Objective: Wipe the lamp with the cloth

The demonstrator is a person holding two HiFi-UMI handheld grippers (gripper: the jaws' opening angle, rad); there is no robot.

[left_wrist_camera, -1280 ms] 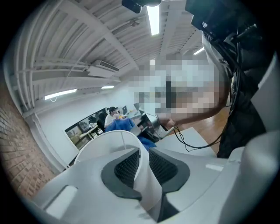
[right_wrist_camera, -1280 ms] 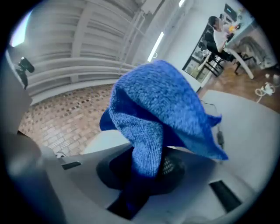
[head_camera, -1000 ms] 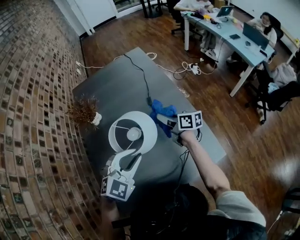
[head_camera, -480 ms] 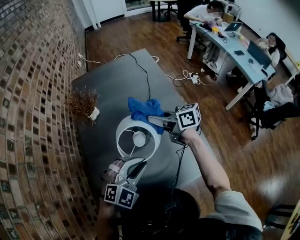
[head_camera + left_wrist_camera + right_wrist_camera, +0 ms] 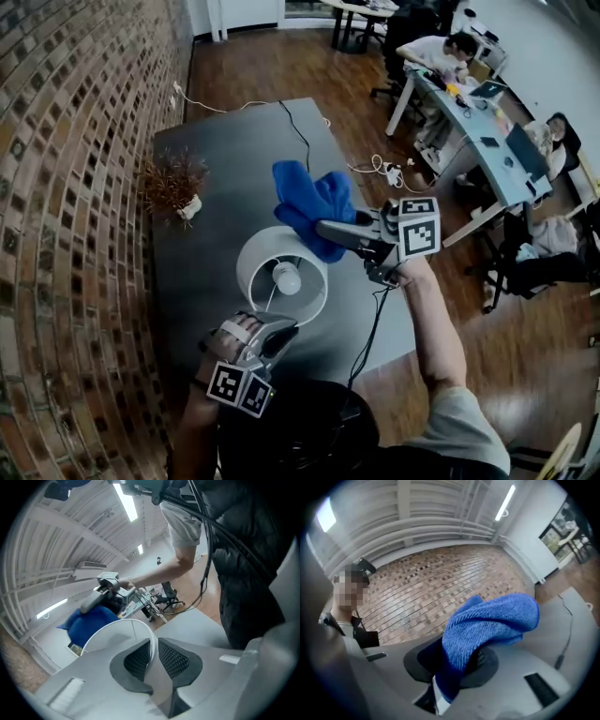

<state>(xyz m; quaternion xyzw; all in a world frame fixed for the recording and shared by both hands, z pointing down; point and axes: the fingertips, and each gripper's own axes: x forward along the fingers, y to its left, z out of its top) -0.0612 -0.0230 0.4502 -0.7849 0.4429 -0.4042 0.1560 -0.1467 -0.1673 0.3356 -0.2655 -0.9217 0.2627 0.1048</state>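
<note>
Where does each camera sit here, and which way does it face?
Head view: on the person's head, steeply down at grey table, lampshade, blue cloth; forearms, left gripper and right gripper show.
Left gripper view: on the left gripper, along jaws shut on the lampshade rim; right forearm and torso show.
Right gripper view: on the right gripper, along jaws shut on the blue cloth, toward the brick wall; torso shows at left.
Shared: head and left gripper views both show lampshade, blue cloth, right gripper.
</note>
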